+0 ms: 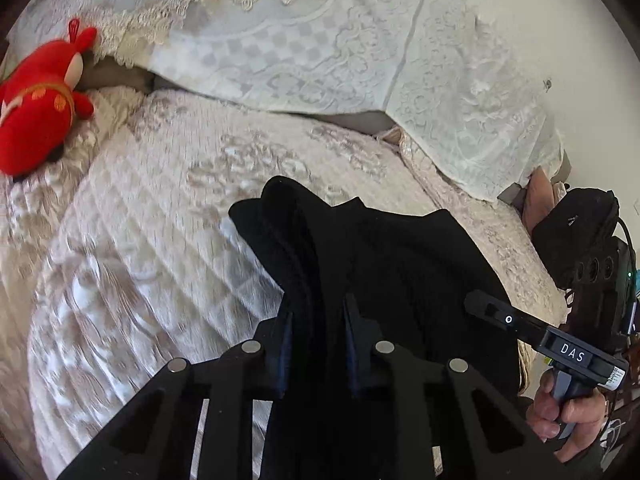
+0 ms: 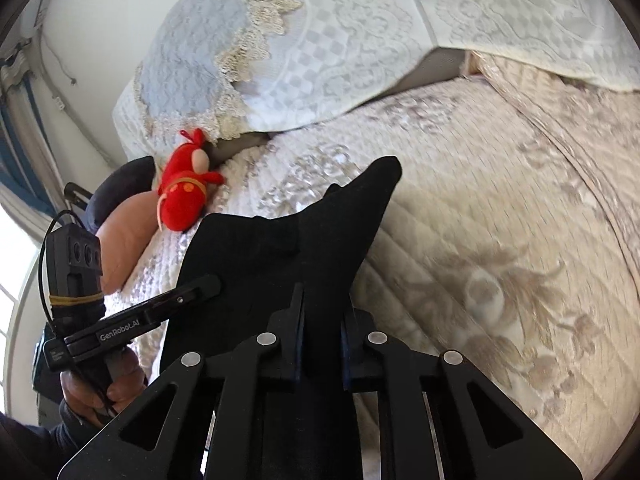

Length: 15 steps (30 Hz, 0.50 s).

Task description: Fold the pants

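Left wrist view, left to right: a red plush toy with orange dots [image 1: 36,100] is lying at the far left on the quilted cream bedspread with beige floral pattern [image 1: 160,220]; behind it, white lace-trimmed patterned covers [image 1: 320,52] are draping over the pillows along a plain white wall [image 1: 540,20]; the black fabric pants [image 1: 380,248] are hanging bunched over the middle of the bed; the left gripper [image 1: 318,312] is pinching a fold of them, fingers closed on the cloth; at the right edge the right gripper [image 1: 474,300] is pressing its tip into the same fabric.

Right wrist view, left to right: a window with blue curtain [image 2: 16,140] is showing at the far left; the left gripper [image 2: 214,282] is reaching in with its tip at the pants [image 2: 280,248]; the toy [image 2: 184,192] is lying just behind; the right gripper [image 2: 322,308] is clamping the fabric, fingers closed; the bedspread [image 2: 500,220] is filling the right.
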### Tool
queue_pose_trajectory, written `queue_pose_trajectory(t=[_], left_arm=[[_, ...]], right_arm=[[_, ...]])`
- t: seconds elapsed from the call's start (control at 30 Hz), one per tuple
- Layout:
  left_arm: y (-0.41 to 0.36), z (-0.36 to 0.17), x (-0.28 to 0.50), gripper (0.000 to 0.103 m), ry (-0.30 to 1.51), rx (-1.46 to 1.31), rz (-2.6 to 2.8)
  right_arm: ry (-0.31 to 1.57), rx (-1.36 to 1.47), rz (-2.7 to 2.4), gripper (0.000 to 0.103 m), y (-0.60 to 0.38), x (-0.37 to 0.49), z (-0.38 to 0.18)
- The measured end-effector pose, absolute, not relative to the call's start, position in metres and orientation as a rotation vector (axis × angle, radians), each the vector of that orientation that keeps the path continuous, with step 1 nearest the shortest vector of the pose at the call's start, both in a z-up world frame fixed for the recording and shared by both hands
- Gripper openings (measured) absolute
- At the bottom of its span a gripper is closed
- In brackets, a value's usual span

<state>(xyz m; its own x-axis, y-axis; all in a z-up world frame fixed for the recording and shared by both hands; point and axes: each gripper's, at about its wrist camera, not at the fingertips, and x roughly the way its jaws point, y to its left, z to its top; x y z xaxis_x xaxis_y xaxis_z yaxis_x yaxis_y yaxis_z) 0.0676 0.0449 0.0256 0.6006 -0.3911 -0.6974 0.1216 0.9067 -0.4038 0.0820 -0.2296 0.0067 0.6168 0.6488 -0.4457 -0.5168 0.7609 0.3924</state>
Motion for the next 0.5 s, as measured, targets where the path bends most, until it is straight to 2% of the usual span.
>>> queue_pose_trajectory(t=[0.3,0.5], left_arm=[[0.086,0.044,0.131,0.023,0.822,-0.255,-0.242],[0.117,0.034,0.178,0.023,0.82,-0.254,-0.216]], right_arm=[[0.583,0.208,0.734,0.013,-0.178,0.153,0.038],[0.594,0.191,0.753,0.013,-0.141,0.2,0.049]])
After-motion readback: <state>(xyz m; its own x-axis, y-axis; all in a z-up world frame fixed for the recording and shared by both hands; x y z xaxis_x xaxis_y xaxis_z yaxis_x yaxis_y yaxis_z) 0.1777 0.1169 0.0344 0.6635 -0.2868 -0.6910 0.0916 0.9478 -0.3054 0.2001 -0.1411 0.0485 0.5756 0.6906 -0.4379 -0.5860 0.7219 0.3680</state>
